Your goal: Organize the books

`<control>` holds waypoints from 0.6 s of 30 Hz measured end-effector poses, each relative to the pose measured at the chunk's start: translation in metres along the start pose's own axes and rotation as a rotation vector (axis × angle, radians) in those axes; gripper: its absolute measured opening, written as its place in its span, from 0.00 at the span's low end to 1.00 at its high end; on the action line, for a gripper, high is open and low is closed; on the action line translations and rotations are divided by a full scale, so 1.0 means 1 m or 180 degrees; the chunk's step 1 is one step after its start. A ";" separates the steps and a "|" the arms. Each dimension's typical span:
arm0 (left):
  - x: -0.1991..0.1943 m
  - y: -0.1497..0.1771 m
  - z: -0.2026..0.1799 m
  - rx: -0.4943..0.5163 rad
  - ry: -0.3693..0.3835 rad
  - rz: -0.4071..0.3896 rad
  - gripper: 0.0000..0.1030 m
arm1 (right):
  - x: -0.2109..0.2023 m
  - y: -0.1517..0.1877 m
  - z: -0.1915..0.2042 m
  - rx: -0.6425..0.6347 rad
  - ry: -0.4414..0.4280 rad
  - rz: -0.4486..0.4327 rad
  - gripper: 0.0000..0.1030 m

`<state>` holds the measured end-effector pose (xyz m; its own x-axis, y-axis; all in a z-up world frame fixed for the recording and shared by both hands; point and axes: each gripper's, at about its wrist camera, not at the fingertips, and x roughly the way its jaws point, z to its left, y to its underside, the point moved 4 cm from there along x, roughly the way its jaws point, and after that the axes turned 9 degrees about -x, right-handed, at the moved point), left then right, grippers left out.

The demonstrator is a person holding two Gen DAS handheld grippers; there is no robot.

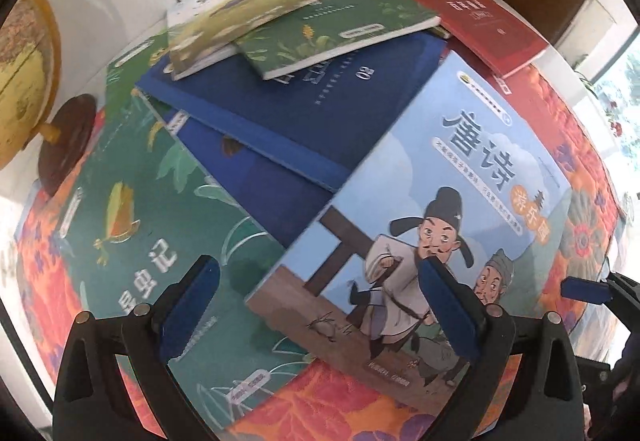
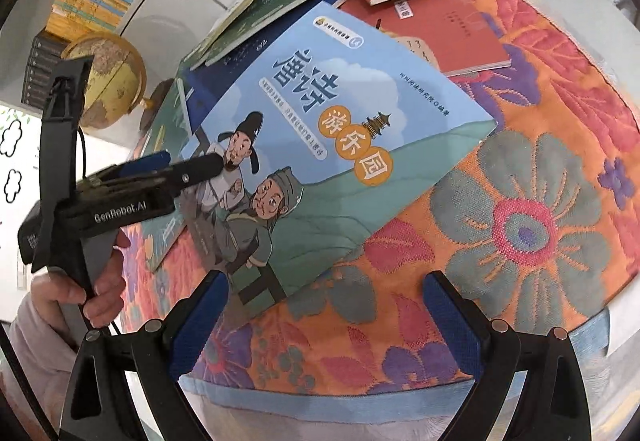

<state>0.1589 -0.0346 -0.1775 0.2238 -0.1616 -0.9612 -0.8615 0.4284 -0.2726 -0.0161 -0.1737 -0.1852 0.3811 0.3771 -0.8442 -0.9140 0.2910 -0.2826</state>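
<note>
Spread wide, the left gripper hovers low over the near corner of the light-blue Tang poetry picture book, one blue pad over the cartoon scholar, the other over the big green insect book beside it. Neither pad grips anything. That poetry book lies slanted on top of the jumble, overlapping a dark-blue hardback; farther back sit a small green paperback, a yellowish one and a red book, all on the flowered tablecloth. A globe stands at the left edge.

From the right wrist, the right gripper is likewise open and empty, held over bare flowered tablecloth just short of the poetry book's lower edge. The left gripper shows from the side in a hand, tips over the cover; whether they touch it I cannot tell.

I'd say the sorting has barely begun: the pile is untidy, and the top book looks the first pick. Next, the pads would need to straddle an overhanging edge before closing.
</note>
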 end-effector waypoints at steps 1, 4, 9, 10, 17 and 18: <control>0.001 0.002 -0.007 0.0006 0.0030 0.0015 0.96 | -0.001 -0.001 -0.002 0.0047 -0.0017 -0.0048 0.95; 0.003 0.003 -0.019 0.0053 0.0092 0.0046 0.97 | -0.005 -0.006 -0.011 0.0187 -0.0103 -0.0205 0.95; -0.002 0.020 -0.053 0.0248 0.0157 0.0069 0.96 | -0.011 -0.022 -0.030 0.0518 -0.0301 -0.0416 0.95; -0.002 0.024 -0.058 0.0290 0.0201 0.0089 0.96 | -0.012 -0.026 -0.033 0.0551 -0.0310 -0.0433 0.95; -0.005 0.072 -0.098 0.0414 0.0528 0.0317 0.96 | -0.023 -0.062 -0.058 0.0559 -0.0058 -0.0494 0.96; -0.006 0.078 -0.103 0.0406 0.0607 0.0364 0.96 | -0.024 -0.070 -0.061 0.0527 -0.0029 -0.0483 0.96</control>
<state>0.0432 -0.0922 -0.1890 0.0277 -0.2651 -0.9638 -0.8090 0.5604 -0.1774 0.0306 -0.2568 -0.1728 0.5145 0.3255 -0.7933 -0.8110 0.4851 -0.3269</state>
